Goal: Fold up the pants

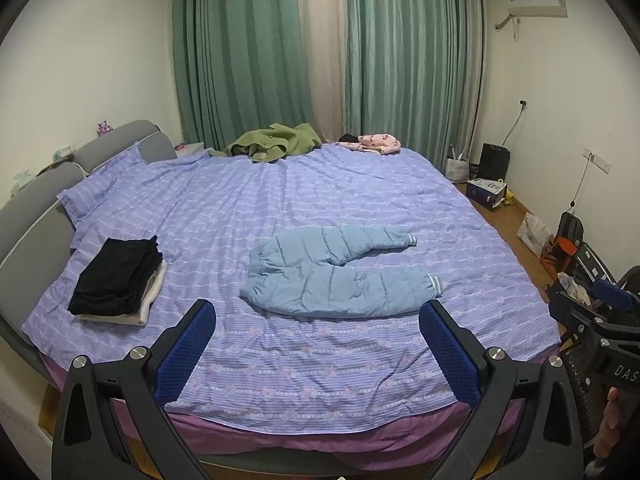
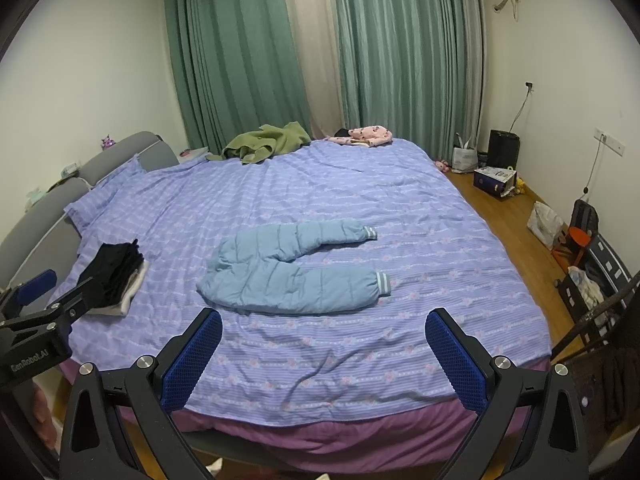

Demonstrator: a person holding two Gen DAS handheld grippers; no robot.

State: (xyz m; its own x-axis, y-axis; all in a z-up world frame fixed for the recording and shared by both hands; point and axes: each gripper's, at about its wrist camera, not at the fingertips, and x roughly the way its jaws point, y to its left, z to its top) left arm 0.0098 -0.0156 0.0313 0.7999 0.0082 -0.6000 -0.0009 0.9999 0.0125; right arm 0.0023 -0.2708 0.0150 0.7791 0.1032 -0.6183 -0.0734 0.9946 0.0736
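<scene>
Left wrist view: the left gripper [image 1: 318,340] hangs over the near bed edge, its blue mesh-textured pads spread wide apart, gripping nothing. Quilted light-blue pants [image 1: 332,276] lie unfolded on the striped purple bed cover [image 1: 280,200], legs splayed rightward, ribbed cuffs at the ends. A folded black-and-white stack [image 1: 120,280] sits to their left.

Right wrist view: the right gripper [image 2: 324,346] is likewise spread apart and empty. A crumpled green garment [image 2: 268,142] and a pink garment [image 2: 368,134] lie at the far edge.
</scene>
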